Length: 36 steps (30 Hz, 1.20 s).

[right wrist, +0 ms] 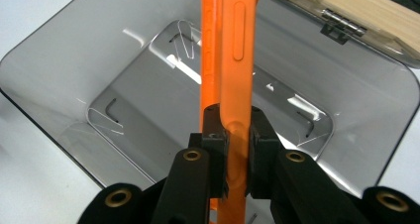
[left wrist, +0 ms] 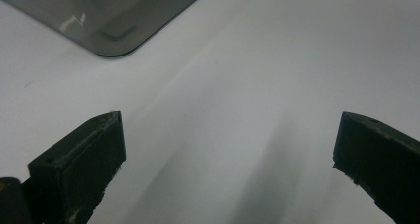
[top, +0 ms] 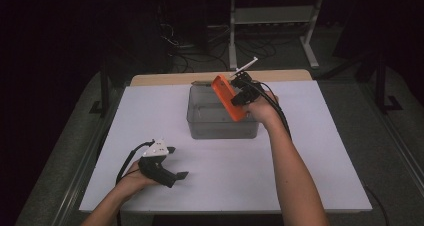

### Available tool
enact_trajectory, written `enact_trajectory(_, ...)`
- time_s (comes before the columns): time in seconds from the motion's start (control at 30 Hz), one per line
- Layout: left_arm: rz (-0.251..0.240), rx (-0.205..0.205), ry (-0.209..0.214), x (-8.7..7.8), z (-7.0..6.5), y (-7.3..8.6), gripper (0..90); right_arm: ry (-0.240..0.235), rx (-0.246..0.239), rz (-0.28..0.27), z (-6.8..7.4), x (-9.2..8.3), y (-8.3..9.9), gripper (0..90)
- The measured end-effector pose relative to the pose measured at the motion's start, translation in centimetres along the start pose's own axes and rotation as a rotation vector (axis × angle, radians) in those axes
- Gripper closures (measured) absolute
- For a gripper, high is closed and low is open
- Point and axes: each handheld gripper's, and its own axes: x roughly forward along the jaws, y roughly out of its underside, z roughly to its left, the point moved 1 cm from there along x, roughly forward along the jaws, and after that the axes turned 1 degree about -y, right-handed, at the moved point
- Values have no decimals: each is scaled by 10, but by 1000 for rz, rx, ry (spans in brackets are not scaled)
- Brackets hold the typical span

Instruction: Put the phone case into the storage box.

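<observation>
The right gripper (right wrist: 233, 149) pinches a light, flexible orange phone case (right wrist: 232, 60) by its thin edge over the clear bin (top: 200, 123), while the left gripper (top: 172, 162) rests wide open.

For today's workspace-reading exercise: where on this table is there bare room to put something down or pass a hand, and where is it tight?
Bare white table lies right of the grey bin, left of it toward the edge, and in front, between the bin and the open left tool. It is tight over the bin, where the right tool grips the orange case.
</observation>
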Motion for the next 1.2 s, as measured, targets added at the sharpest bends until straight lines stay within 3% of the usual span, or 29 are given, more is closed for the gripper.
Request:
enact_trajectory(0.83, 4, 3, 0, 1, 1, 0, 0, 21, 4, 212, 0, 26, -15, 801)
enact_trajectory(1.2, 3, 2, -1, 1, 1, 1, 0, 22, 66, 300, -2, 38, -16, 799)
